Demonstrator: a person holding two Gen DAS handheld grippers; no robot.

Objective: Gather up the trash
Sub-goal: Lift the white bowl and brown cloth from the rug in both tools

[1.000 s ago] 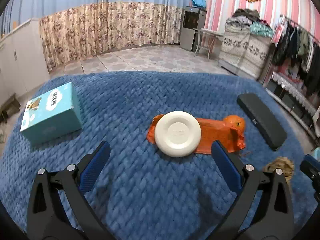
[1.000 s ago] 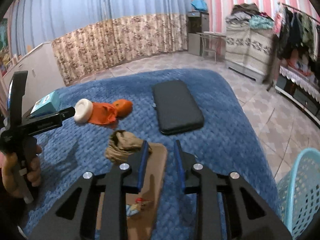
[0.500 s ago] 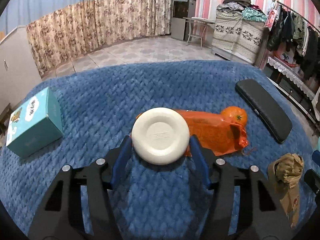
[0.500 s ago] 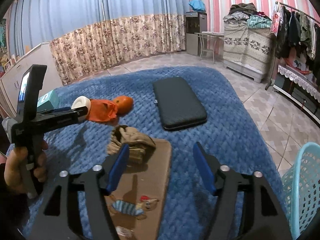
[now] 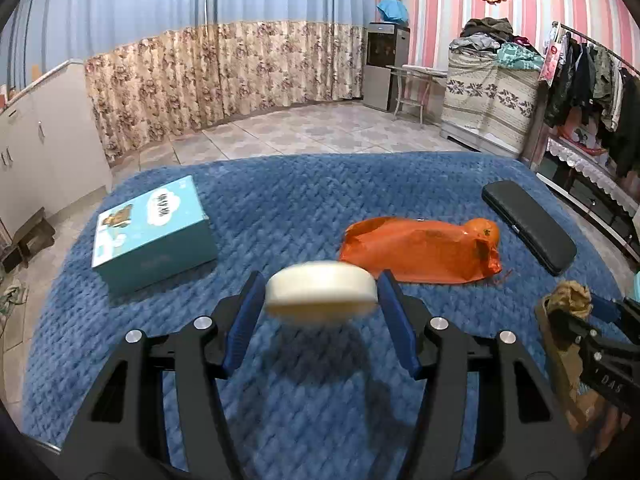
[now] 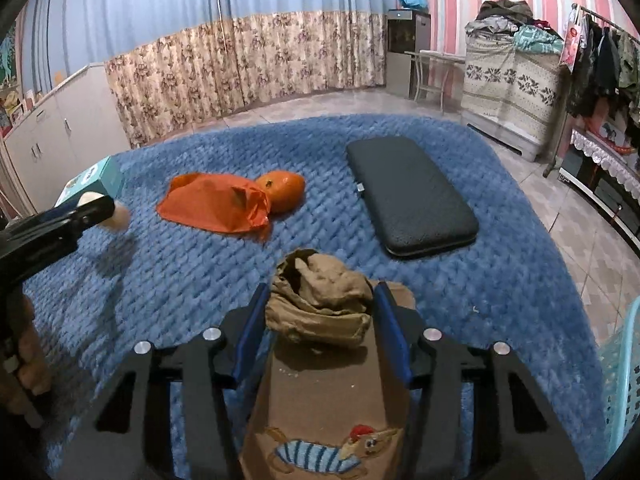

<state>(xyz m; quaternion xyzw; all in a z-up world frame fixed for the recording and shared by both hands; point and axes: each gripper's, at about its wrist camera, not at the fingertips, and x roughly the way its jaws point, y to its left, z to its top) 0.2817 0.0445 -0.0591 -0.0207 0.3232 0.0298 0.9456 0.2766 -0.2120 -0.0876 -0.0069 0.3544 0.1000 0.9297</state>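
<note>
- Left wrist view: the left gripper is closed on the white disc, one blue pad at each rim, and the disc hangs clear of the blue quilt with its shadow below. It looks blurred, so I judge it is in motion.
- At 1 o'clock from the disc lie the orange bag and, touching its far end, the orange; the teal box sits at 10 o'clock, the black case at 2 o'clock.
- To carry well, keep the disc level and the squeeze steady (a smooth rim can slip).
- Right wrist view: the right gripper stands with its jaws apart, straddling the crumpled brown wad that rests on the far end of the brown paper bag. The pads sit just beside the wad; whether they touch it, I cannot tell.
- Close on the wad's bulk, not a loose fold, and lift straight so the bag stays put.
- The turquoise basket, at 3 o'clock by the edge, looks the likely trash bin.
</note>
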